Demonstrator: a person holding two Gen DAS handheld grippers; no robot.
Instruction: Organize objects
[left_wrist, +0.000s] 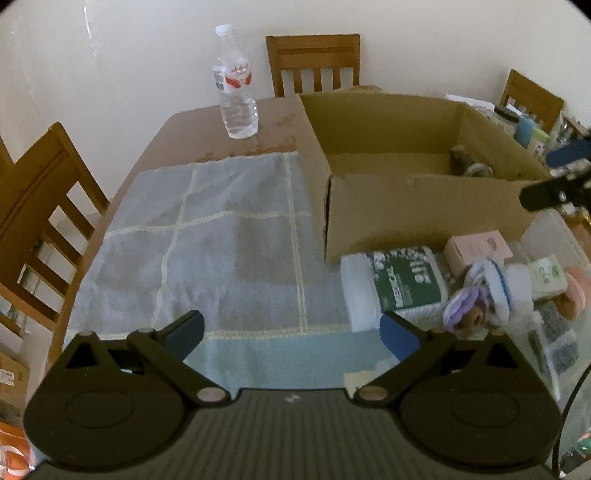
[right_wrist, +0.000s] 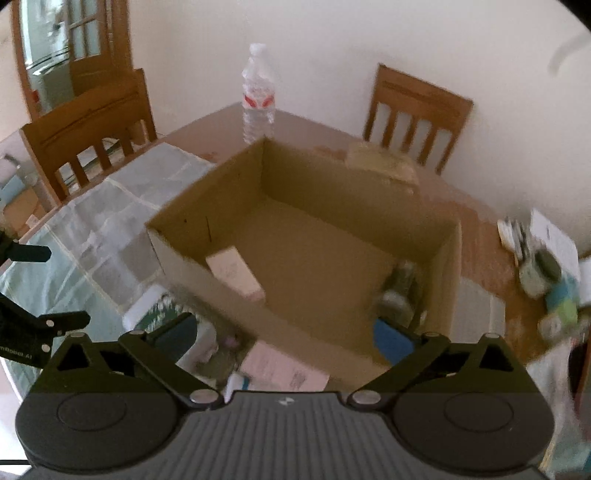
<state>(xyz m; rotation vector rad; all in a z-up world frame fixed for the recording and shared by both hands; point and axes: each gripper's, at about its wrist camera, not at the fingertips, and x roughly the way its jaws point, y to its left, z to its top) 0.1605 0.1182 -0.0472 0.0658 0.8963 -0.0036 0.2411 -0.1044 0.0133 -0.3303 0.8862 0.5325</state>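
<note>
Hovering over the tabletop (left_wrist: 177, 125), both tongs gape wide and grip nothing: left tongs (left_wrist: 291, 332) above the blue checked cloth (left_wrist: 207, 251), right tongs (right_wrist: 284, 332) at the near wall of the one cardboard box (right_wrist: 295, 236). Counted: one water bottle (left_wrist: 238, 85), three wooden chairs across the left view, one pale pink carton (right_wrist: 234, 273) inside the box at centre frame, one blurred glass jar (right_wrist: 400, 291) in its right corner. A second pink carton (left_wrist: 476, 249) lies outside, in the pile at lower right of the left view beside a green-white wipes pack (left_wrist: 402, 280). Remaining pile items are too jumbled to count. Clutter at right edge is smeared and cut off.
</note>
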